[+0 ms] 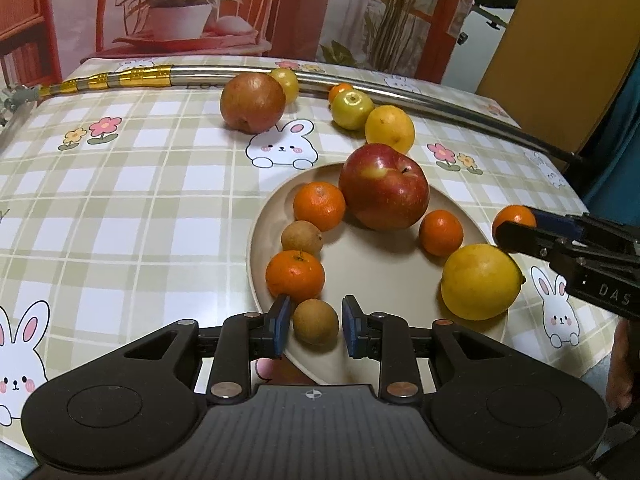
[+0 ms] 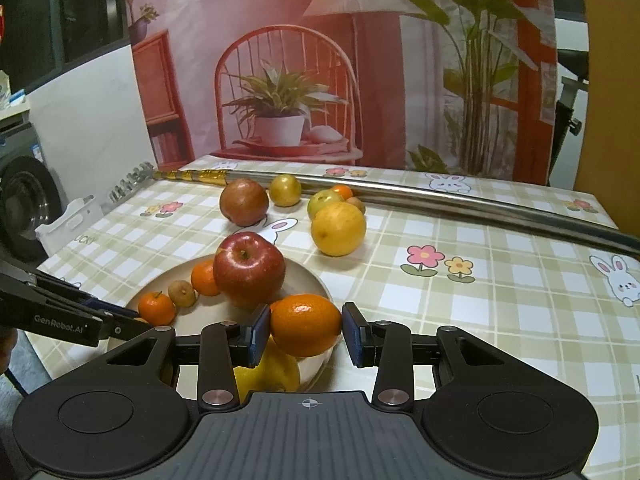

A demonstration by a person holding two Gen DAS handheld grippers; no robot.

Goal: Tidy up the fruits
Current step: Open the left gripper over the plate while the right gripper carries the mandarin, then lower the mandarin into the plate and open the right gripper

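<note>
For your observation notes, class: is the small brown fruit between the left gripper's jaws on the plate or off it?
On the plate: the small brown fruit rests just inside the plate's near rim.

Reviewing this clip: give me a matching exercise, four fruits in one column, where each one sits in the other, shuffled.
Things:
1. red apple
2. small brown fruit
3. held tangerine
4. big brown-red fruit

Places:
A. on the tablecloth near the metal pole
B. middle of the plate
C. clamped in the right gripper
D. on the plate's rim, between the left gripper's parted pads

Pairs: 1-B, 2-D, 3-C, 4-A
</note>
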